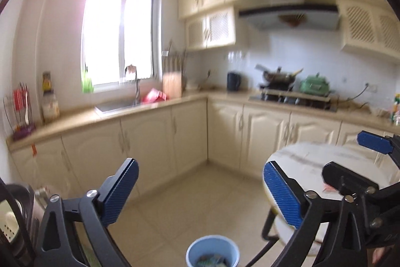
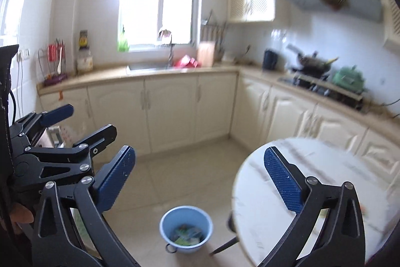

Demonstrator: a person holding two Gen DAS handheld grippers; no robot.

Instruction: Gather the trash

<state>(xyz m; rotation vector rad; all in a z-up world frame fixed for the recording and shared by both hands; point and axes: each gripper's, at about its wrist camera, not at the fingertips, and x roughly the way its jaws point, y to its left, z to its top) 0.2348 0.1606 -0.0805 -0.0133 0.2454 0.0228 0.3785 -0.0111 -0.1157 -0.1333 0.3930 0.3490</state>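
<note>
A light blue bucket [image 1: 212, 250] [image 2: 186, 229] stands on the tiled floor beside a round white marbled table [image 1: 312, 162] [image 2: 312, 167]. Green and coloured wrappers [image 2: 186, 235] lie inside it. My left gripper [image 1: 200, 167] is open and empty, raised well above the bucket; in the right wrist view it shows at the left edge [image 2: 85, 121]. My right gripper [image 2: 200, 152] is open too, with nothing between its blue pads, and appears at the right of the left wrist view [image 1: 350, 157] over the table. A small reddish scrap [image 1: 330, 188] lies blurred on the tabletop.
An L-shaped run of cream cabinets [image 2: 170, 111] carries a counter with a sink [image 2: 150, 66], a dark kettle [image 2: 270, 59], a stove with a wok [image 2: 312, 63] and a green pot [image 2: 348, 76]. A metal appliance [image 1: 37, 202] sits low at the left.
</note>
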